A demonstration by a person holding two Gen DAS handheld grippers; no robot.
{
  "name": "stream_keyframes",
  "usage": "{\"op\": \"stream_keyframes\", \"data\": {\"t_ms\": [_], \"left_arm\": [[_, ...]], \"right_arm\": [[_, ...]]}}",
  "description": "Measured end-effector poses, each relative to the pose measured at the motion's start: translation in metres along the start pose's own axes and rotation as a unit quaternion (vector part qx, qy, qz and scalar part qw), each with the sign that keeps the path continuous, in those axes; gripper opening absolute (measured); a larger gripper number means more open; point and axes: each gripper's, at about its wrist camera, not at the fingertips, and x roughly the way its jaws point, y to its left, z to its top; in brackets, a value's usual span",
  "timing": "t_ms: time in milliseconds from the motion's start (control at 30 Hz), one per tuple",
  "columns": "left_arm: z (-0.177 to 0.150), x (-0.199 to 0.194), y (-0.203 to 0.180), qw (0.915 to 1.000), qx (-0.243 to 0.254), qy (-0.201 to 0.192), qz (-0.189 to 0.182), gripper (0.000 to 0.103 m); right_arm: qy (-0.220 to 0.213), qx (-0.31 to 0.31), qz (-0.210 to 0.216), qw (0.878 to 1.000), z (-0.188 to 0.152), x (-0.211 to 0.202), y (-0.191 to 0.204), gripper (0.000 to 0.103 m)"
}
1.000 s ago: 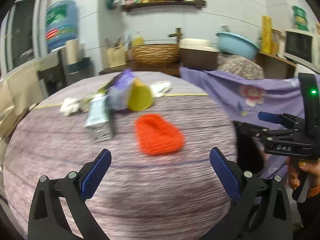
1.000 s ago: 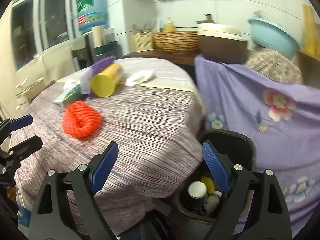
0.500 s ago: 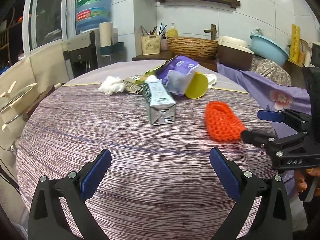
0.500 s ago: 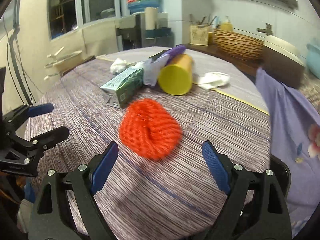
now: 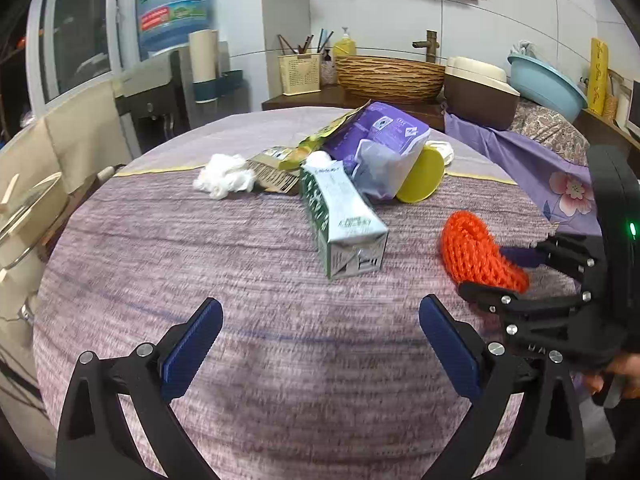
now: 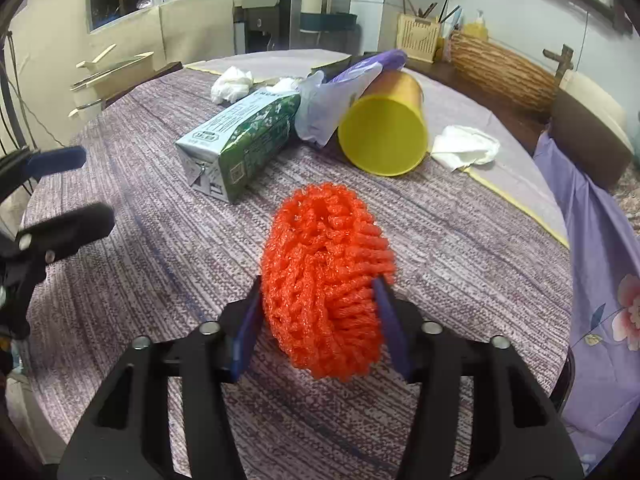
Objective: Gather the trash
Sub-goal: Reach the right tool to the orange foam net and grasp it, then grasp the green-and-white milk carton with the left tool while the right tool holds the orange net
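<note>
An orange foam net (image 6: 326, 280) lies on the round table (image 6: 120, 264). My right gripper (image 6: 320, 332) is shut on the orange foam net, one pad on each side; it shows at the right of the left wrist view (image 5: 480, 258). My left gripper (image 5: 320, 344) is open and empty above the table's near part. Behind lie a green and white carton (image 5: 340, 220), a purple bag (image 5: 380, 148), a yellow cup (image 5: 420, 176) on its side, and white tissue (image 5: 224, 176).
Another white tissue (image 6: 464, 148) lies behind the yellow cup. A purple flowered cloth (image 6: 600, 280) hangs at the table's right edge. A counter with a wicker basket (image 5: 388, 78) stands beyond the table. Chairs (image 5: 76, 132) stand at the left.
My right gripper swung from the bin beside the table to the orange net and closed on it. My left gripper shifted left across the table, staying open.
</note>
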Motion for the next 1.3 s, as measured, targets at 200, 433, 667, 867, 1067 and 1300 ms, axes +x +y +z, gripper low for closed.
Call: {"op": "stream_keyframes", "data": {"t_ms": [200,433,667,867,1067,1300], "left_arm": [[0.026,0.020,-0.001,0.9999,0.010,0.009,-0.002,0.097],[0.064,0.057,0.001,0.9990,0.004,0.043,-0.009,0.097],[0.077,0.090,-0.012,0.9964,0.028,0.080,0.000,0.096],[0.079,0.114,-0.017,0.9929,0.040,0.111,0.015,0.076],[0.075,0.121,-0.004,0.9921,0.005,0.125,0.006,0.052],[0.055,0.097,0.006,0.9947,-0.017,0.101,-0.003,0.051]], "right_arm": [[-0.026,0.015,0.011,0.999,-0.003,-0.014,-0.007,0.034],[-0.048,0.007,0.003,0.999,-0.012,-0.036,-0.005,0.034],[-0.057,0.016,-0.003,0.998,-0.024,-0.054,-0.010,0.034],[-0.059,0.033,-0.005,0.998,-0.032,-0.062,-0.019,0.034],[-0.056,0.047,-0.006,0.997,-0.039,-0.063,-0.027,0.034],[-0.066,0.070,-0.001,0.995,-0.047,-0.063,-0.039,0.034]]}}
